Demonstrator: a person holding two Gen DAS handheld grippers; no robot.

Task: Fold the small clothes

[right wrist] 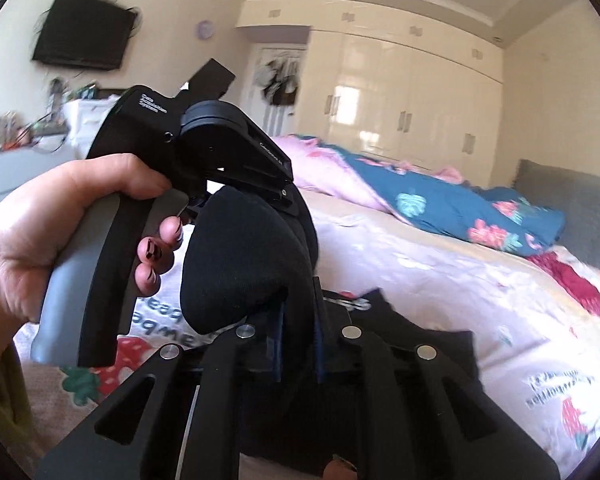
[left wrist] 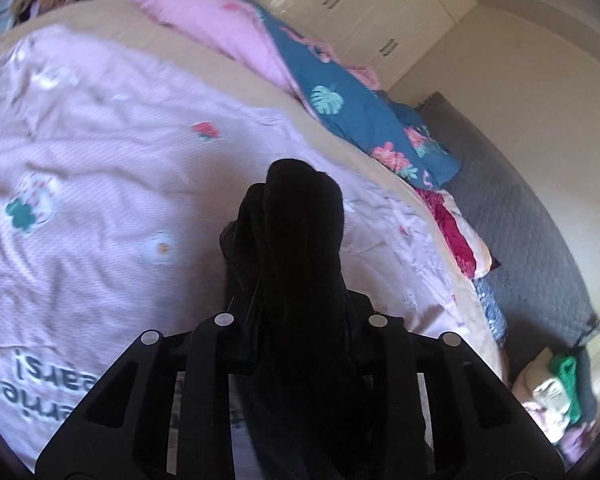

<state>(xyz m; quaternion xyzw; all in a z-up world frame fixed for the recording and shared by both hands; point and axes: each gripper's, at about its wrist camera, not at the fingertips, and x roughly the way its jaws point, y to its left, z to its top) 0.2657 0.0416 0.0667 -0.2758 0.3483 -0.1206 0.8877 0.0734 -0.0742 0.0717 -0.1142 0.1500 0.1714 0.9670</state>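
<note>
A black sock (left wrist: 300, 240) is clamped in my left gripper (left wrist: 300, 312) and stands up out of the jaws, above the pink printed bedspread (left wrist: 100, 140). In the right wrist view the same black sock (right wrist: 240, 260) bulges between both tools. The left gripper (right wrist: 220, 160), held by a hand (right wrist: 40, 220), is shut on its upper part. My right gripper (right wrist: 298, 320) is shut on the sock's lower end, its fingers (right wrist: 278, 344) close together with dark cloth between them.
A pink and blue floral quilt (left wrist: 340, 100) lies bunched along the bed's far side. A red garment (left wrist: 452, 228) lies at the bed edge. A grey quilted mat (left wrist: 520, 220) covers the floor. White wardrobes (right wrist: 400, 92) line the wall. A TV (right wrist: 84, 36) hangs at left.
</note>
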